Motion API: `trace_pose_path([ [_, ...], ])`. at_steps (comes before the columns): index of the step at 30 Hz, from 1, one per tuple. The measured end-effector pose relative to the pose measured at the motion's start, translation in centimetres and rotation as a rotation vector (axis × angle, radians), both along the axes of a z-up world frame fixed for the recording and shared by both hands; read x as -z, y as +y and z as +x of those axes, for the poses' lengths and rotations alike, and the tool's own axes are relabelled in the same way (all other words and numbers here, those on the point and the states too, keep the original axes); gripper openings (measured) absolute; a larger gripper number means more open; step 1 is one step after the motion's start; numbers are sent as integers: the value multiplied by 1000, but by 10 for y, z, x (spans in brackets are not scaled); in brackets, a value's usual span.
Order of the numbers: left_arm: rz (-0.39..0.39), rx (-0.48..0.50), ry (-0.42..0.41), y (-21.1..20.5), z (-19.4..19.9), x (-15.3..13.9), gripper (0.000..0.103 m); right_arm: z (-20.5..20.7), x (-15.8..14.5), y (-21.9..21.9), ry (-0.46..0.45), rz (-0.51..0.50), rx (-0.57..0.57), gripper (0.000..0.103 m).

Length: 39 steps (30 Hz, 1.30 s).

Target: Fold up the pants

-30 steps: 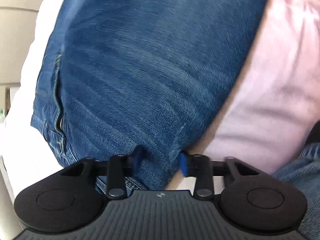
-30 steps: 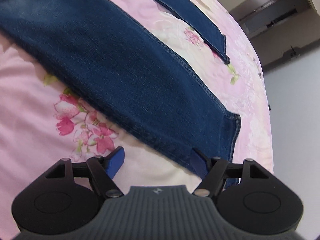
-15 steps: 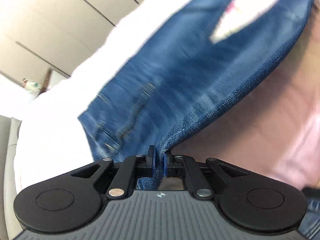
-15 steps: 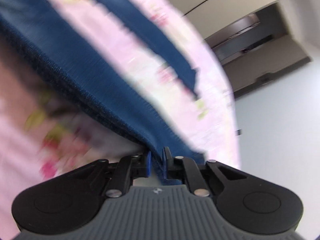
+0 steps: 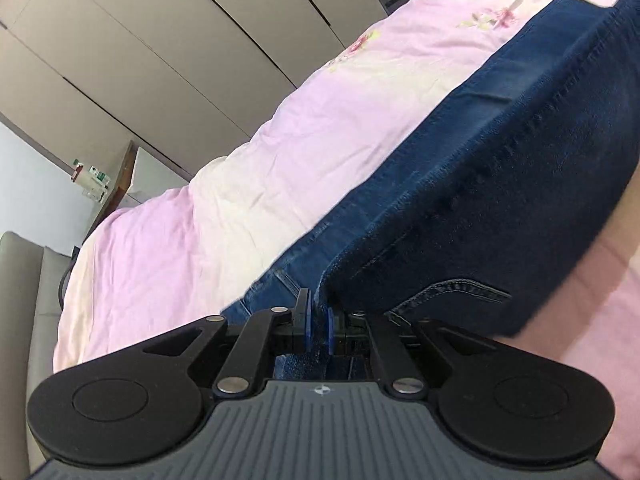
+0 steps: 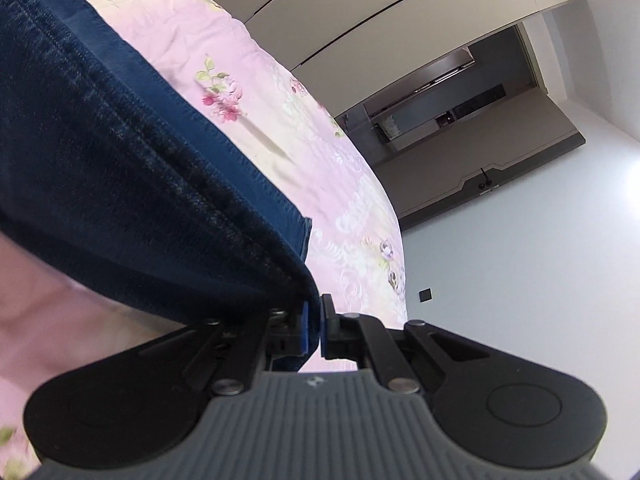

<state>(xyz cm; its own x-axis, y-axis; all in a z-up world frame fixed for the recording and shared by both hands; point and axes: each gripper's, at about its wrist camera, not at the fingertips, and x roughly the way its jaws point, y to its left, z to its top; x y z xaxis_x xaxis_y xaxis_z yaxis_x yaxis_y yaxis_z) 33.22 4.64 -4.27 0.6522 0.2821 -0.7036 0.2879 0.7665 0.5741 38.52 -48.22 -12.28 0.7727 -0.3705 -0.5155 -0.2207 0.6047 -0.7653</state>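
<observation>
Dark blue jeans (image 5: 480,184) lie on a pink floral bed cover (image 5: 280,152). My left gripper (image 5: 318,326) is shut on the waist edge of the jeans, with a belt loop (image 5: 452,292) just to its right, and lifts that edge off the bed. My right gripper (image 6: 314,326) is shut on the hem corner of a jeans leg (image 6: 120,184) and holds it raised above the bed cover (image 6: 312,128). The lifted denim hangs between the two grippers and hides the bed beneath it.
Beige wardrobe doors (image 5: 168,52) stand behind the bed. A grey headboard (image 5: 24,280) is at the left. A wooden side table with small bottles (image 5: 94,178) stands by the wall. In the right wrist view a doorway (image 6: 452,108) opens beyond the bed's end.
Both grippers closed on the jeans, left on the waist edge and right on the leg hem, then lifted the denim off the bed and tilted upward toward the room.
</observation>
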Motion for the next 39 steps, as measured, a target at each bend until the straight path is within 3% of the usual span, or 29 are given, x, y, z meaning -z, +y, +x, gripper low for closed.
trace_pose_path([
  [6, 15, -41, 38, 15, 77, 35, 8, 95, 29, 20, 11, -26, 15, 0],
  [14, 1, -96, 149, 38, 136, 104, 8, 191, 86, 52, 93, -81, 5, 0],
  [20, 1, -102, 143, 39, 134, 127, 8, 199, 118, 60, 146, -139, -12, 0],
  [25, -95, -133, 97, 49, 127, 85, 8, 194, 100, 62, 75, -119, -6, 0],
  [29, -83, -148, 89, 56, 146, 74, 8, 210, 84, 67, 51, -129, 0, 0],
  [39, -46, -130, 200, 58, 189, 137, 12, 244, 122, 93, 109, -207, 20, 0],
])
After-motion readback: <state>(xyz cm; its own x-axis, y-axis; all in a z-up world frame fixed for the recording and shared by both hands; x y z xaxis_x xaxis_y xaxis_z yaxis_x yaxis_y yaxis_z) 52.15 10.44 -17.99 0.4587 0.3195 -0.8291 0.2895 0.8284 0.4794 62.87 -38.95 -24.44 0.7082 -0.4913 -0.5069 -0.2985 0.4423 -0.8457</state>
